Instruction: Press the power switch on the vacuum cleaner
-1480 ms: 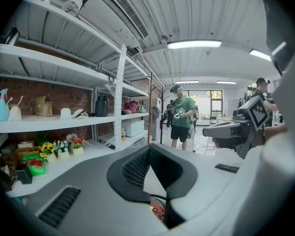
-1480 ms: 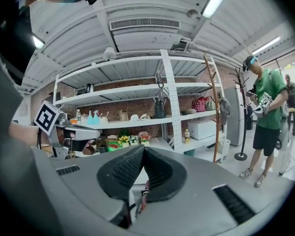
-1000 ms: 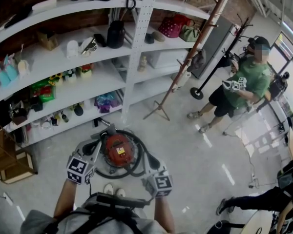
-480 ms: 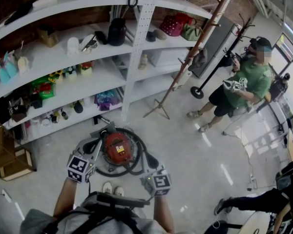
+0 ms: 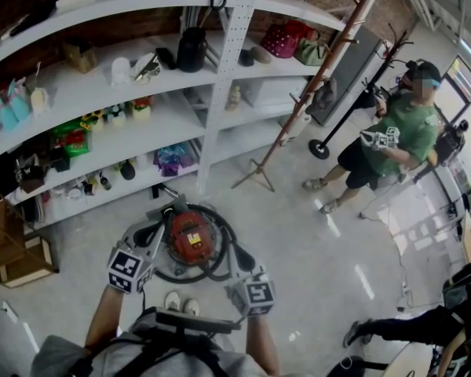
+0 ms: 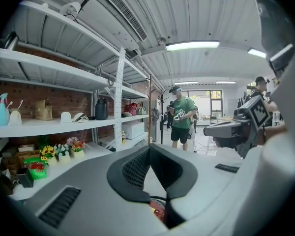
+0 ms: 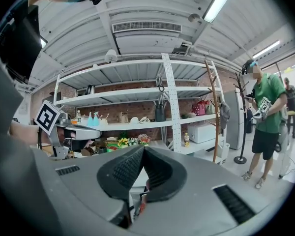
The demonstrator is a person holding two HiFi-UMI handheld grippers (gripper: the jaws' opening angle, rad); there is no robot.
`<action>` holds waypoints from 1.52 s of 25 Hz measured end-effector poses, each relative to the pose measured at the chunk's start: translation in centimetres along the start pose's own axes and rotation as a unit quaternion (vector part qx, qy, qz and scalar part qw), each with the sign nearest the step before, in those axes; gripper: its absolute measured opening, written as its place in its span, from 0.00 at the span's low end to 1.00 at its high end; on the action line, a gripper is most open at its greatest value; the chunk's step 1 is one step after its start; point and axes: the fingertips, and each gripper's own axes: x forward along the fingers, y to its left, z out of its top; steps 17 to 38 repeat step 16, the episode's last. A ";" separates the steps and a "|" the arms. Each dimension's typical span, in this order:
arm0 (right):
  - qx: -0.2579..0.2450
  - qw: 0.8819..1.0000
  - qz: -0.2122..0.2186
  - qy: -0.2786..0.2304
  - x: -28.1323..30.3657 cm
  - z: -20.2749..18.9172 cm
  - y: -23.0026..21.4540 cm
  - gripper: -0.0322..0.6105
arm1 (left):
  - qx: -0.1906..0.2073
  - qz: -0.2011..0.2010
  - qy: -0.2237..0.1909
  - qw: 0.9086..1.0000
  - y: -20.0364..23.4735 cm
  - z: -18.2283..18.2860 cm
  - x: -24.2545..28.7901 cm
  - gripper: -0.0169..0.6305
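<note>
The red vacuum [image 5: 190,238] sits on the floor [image 5: 314,242] at the person's feet, near the foot of the shelf [image 5: 224,93]. The left gripper [image 5: 145,236] and right gripper [image 5: 243,258] flank it, each with its jaws together and empty. Bare floor opens to the right, toward a standing person [image 5: 392,144].

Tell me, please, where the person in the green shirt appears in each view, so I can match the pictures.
Head view: the person in the green shirt, at the right, above mid-height.
Left gripper view: the person, just right of centre, far back.
Right gripper view: the person, at the right edge.
Shared landmark: the white perforated shelf post, left of the person everywhere.
</note>
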 end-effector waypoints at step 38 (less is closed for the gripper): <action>0.004 1.000 0.002 0.002 0.1 -0.7 0.3 0.06 | 0.000 0.000 0.001 1.000 0.1 0.1 -0.3 0.04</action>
